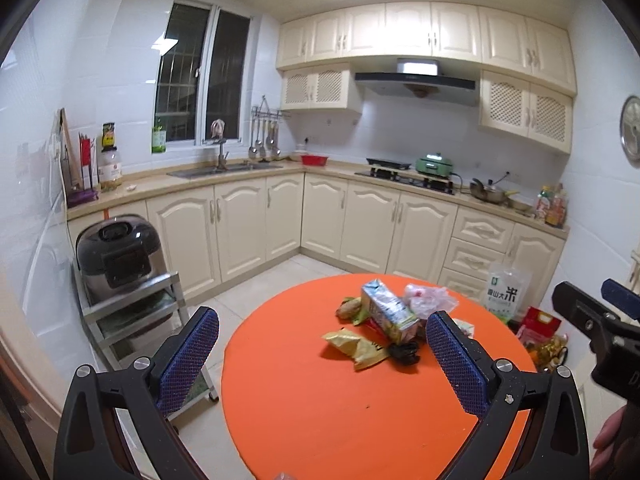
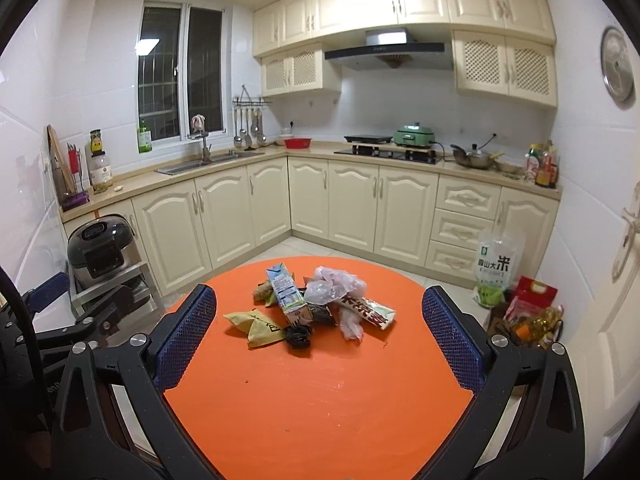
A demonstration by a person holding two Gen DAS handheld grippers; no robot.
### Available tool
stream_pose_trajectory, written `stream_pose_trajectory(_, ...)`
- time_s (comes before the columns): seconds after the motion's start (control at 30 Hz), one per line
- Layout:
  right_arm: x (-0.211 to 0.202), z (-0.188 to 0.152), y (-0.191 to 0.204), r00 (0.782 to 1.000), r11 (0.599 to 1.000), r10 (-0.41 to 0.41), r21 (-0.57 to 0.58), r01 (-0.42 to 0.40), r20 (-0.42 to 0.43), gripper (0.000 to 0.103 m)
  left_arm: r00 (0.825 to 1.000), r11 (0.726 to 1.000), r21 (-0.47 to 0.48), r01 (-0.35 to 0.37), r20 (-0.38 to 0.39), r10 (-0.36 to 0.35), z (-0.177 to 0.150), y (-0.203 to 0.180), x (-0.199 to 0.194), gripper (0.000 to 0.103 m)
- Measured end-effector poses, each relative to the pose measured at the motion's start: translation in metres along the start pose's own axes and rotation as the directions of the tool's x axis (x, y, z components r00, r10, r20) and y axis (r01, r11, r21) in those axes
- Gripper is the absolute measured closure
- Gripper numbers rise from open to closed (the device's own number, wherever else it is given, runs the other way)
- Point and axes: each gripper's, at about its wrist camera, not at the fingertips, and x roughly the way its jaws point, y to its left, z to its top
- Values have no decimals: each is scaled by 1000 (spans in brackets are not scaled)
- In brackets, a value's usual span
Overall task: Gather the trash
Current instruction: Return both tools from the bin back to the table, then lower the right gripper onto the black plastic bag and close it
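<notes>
left gripper: spread wide, empty, aimed at the pile for a grab
right gripper: also gaping, empty
trash pile: 12 o'clock on orange table, untouched

Wide-open right hand-held gripper, trash pile, orange table

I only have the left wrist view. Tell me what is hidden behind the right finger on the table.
Observer: A red-and-white wrapper, right of the carton, partly under clear plastic.
Operator: Report the right gripper's jaws; I only see its side.
Observer: The right gripper is open and empty, above the table's near half.
</notes>
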Motion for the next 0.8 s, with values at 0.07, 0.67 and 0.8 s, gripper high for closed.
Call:
stream_pose_trajectory(0.07,5,-2,-2,1000,1000,-2,2,2,-11,0,1000,1000,-8,-1,-21,1,1,4,9,1)
stream_pose_trajectory(0.67,157,-56,-12,937,994,109,56,-96,-331,9,960,1000,12,16,-281,-12,41,-13,196,1)
stream_pose_trajectory(0.8,206,-77,-6,898,991,134,59,-121,-420,17,941,1000,9,11,-338,-8,47,-16,245,1)
